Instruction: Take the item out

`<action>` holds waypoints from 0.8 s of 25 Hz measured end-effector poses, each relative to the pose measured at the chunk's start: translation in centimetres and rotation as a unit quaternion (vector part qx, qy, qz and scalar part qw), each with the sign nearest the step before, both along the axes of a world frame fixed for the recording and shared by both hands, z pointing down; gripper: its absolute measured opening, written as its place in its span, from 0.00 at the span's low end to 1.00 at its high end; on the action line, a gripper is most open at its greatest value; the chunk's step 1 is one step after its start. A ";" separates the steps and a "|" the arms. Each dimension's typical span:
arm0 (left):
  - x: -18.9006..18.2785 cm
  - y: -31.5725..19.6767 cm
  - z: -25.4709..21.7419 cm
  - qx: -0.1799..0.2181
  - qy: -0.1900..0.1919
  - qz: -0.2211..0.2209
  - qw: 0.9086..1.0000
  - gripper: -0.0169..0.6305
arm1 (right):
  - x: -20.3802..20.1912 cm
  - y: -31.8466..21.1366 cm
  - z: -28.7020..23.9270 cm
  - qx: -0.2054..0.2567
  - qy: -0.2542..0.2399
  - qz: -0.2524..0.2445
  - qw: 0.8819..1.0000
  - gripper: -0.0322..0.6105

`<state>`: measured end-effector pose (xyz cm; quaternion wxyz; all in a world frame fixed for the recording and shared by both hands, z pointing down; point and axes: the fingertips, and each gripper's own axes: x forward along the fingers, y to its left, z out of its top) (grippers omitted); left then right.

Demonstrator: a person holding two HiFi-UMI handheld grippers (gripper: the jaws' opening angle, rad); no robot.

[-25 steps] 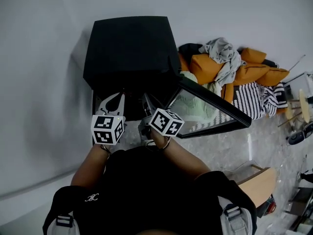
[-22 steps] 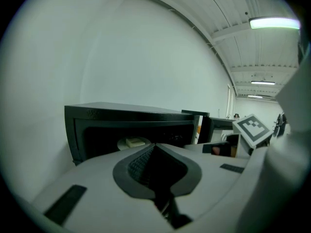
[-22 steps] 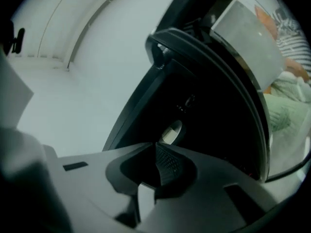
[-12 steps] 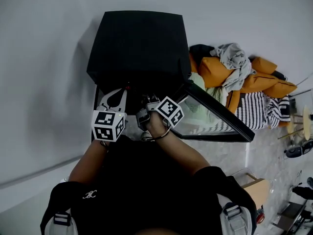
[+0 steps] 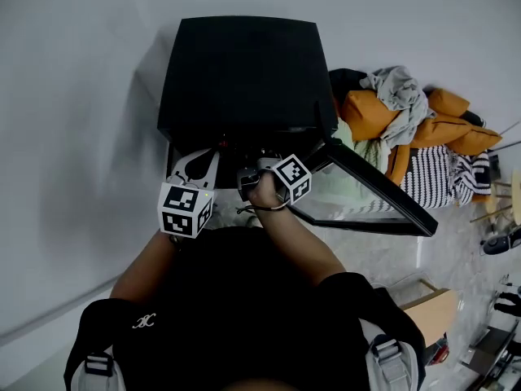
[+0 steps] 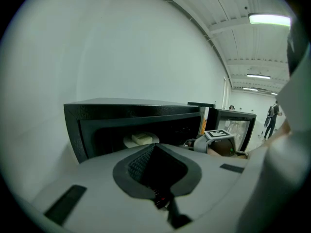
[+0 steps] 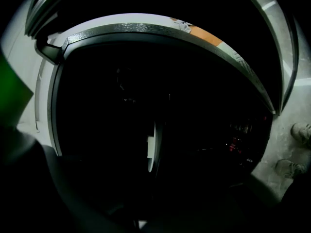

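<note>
A black oven [image 5: 244,72] stands on the floor against the wall, its glass door [image 5: 366,198] swung open to the right. Inside, a white plate [image 6: 130,141] carries a pale block [image 6: 142,138]; the right gripper view shows the plate [image 7: 152,149] edge-on in the dark cavity. My left gripper [image 5: 208,156] is shut and empty, just in front of the opening's left side [image 6: 155,147]. My right gripper [image 5: 259,164] sits at the mouth of the cavity, rolled on its side, its marker cube [image 6: 217,134] showing. Darkness hides its jaws.
Orange cushions and loose clothes [image 5: 399,112] are heaped right of the oven, with striped fabric [image 5: 440,173] beside them. A white wall [image 5: 73,120] runs along the left. A cardboard box [image 5: 423,300] lies lower right. Two shoes [image 7: 301,130] stand on the speckled floor.
My right gripper has moved forward and down to the oven's opening while rolling on its side. The left gripper has edged a little closer to the oven.
</note>
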<state>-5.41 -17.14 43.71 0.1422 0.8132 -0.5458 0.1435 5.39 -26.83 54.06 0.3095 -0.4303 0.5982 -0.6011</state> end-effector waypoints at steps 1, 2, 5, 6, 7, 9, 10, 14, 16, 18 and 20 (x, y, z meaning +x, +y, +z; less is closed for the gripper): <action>-0.3 -0.2 0.1 -0.001 -0.002 0.005 1.000 0.04 | 0.0 -0.4 0.1 0.001 -0.003 0.008 1.000 0.17; -0.6 -0.2 0.1 -0.002 -0.003 0.009 1.000 0.04 | 0.1 -0.7 0.2 0.002 -0.006 0.016 1.000 0.17; -1.0 -0.6 0.5 -0.002 -0.006 0.021 1.000 0.04 | 0.5 -1.6 0.7 0.001 -0.015 0.040 0.999 0.17; -1.1 -0.7 0.7 -0.003 -0.006 0.024 1.000 0.04 | 0.7 -2.0 0.9 0.001 -0.015 0.046 0.999 0.17; -1.1 -0.8 0.9 -0.004 -0.005 0.028 1.000 0.04 | 0.9 -2.3 1.1 -0.001 -0.014 0.052 0.999 0.17; -1.2 -1.0 1.0 -0.003 -0.005 0.034 0.999 0.04 | 1.2 -2.8 1.3 -0.006 -0.011 0.062 0.998 0.17; -1.4 -1.1 1.0 -0.003 -0.004 0.037 0.999 0.04 | 1.2 -3.0 1.4 -0.008 -0.010 0.066 0.998 0.17; -1.7 -1.1 1.0 -0.003 0.000 0.044 0.999 0.04 | 1.1 -2.9 1.4 -0.016 -0.014 0.075 0.997 0.17; -1.8 -1.1 0.9 -0.002 0.002 0.045 0.999 0.04 | 1.1 -2.9 1.7 -0.021 -0.016 0.079 0.997 0.17; -1.9 -1.0 1.1 -0.002 0.004 0.045 0.999 0.04 | 1.3 -2.9 2.2 -0.027 -0.016 0.082 0.996 0.17; -1.9 -0.9 1.2 -0.003 0.005 0.045 0.999 0.04 | 1.6 -3.1 2.5 -0.028 -0.011 0.084 0.996 0.17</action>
